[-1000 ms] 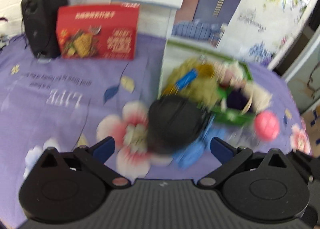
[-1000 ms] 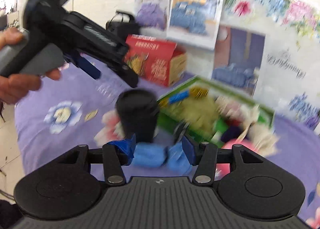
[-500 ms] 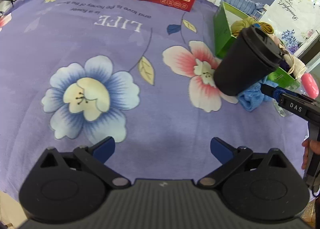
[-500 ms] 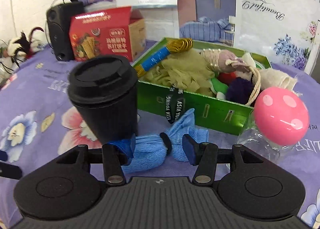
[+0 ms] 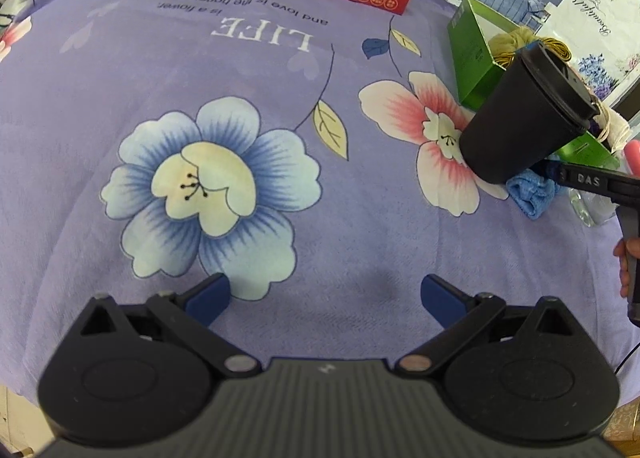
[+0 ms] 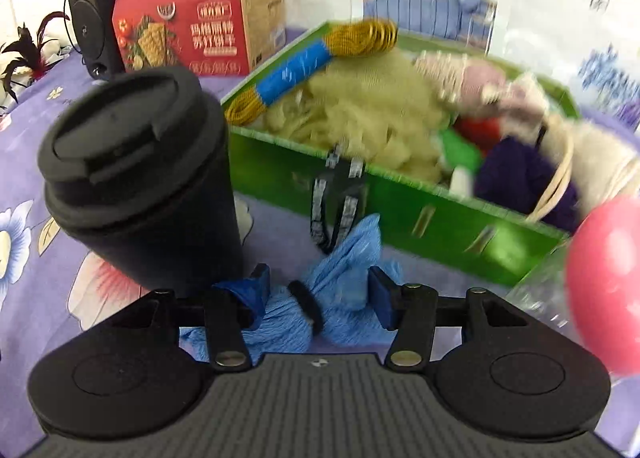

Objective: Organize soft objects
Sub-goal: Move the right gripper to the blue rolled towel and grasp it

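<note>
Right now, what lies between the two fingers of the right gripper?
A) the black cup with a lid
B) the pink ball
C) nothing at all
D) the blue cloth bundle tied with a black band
D: in the right wrist view the blue cloth bundle sits between the fingers of the right gripper, while the black cup stands to their left.

Each gripper is matte black plastic: a ribbed central block flanked by two rounded housings with oval insets. The left gripper [image 5: 324, 294] carries blue pads [image 5: 208, 296] on angled black links with silver pivot screws. The right gripper [image 6: 320, 294] matches; white "DAS" lettering marks its finger at 3 o'clock in the left view.
</note>
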`<state>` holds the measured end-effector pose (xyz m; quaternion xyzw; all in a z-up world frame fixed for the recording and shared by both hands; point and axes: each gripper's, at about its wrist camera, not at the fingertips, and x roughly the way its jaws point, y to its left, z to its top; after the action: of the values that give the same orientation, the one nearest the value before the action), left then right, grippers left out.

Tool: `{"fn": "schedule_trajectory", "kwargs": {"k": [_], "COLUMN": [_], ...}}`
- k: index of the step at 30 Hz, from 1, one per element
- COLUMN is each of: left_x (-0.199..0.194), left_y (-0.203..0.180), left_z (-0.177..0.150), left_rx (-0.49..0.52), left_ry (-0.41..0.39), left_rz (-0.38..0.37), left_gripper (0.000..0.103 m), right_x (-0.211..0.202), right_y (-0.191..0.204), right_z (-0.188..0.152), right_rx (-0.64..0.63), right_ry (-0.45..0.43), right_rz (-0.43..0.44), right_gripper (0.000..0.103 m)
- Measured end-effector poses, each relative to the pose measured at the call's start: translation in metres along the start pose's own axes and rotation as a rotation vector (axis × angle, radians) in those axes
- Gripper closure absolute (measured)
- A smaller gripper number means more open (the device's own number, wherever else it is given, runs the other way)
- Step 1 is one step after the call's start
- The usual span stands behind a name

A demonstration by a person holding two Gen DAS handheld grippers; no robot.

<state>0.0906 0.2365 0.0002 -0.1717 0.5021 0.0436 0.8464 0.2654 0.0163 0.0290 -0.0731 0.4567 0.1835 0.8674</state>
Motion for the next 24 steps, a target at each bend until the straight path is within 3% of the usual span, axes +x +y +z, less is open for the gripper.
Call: {"fn": "schedule_trajectory", "kwargs": {"k": [2,5,8,9,12,16,19,24], "left_x": [0.0,0.001,0.0,-0.001,-0.008,-0.014,-0.019,-0.032], "left_y": [-0.001,-0.006,-0.018,-0.023,-0.044,-0.089,-0.122,-0.161], "left_z": [0.002,0.005,0.004,0.003,0.0,0.0,-0.001,0.012], "left_rx": [-0.001,0.002,0.032,0.047,0.115,0.281,0.474,0.888], "left_ry": [0.001,0.0,0.0,0.001,-0.006,-0.019,-0.04,-0.112], "left_rz": [0.0,0.006,0.005,-0.001,-0.041,-0.1,-0.14,-0.283], "left_gripper": [0.003,0.003,0.003,0.003,0.003,0.003,0.003,0.003], "right_x": [-0.012,-0.04,-0.069,-0.081,-0.127,-0.151,-0.138,-0.117], "right_y": [0.001,0.001,0.002,0.004,0.013,0.017,0.013,0.006], "right_z": [-0.009,-0.03,-0.059,-0.069,-0.087,-0.083,-0.074,-0.06], "right_rx": [-0.013,0.024,0.108,0.117,0.024,-0.203,-0.346,-0.492], "right_ry": [0.019,0.067,0.154,0.15,0.052,-0.094,-0.058,-0.012], "right_rz": [0.052,0.216,0.448,0.462,0.392,0.156,0.109,0.141], "right_gripper": [0.063,0.061,0.063,0.063,0.063,0.063,0.062,0.062]}}
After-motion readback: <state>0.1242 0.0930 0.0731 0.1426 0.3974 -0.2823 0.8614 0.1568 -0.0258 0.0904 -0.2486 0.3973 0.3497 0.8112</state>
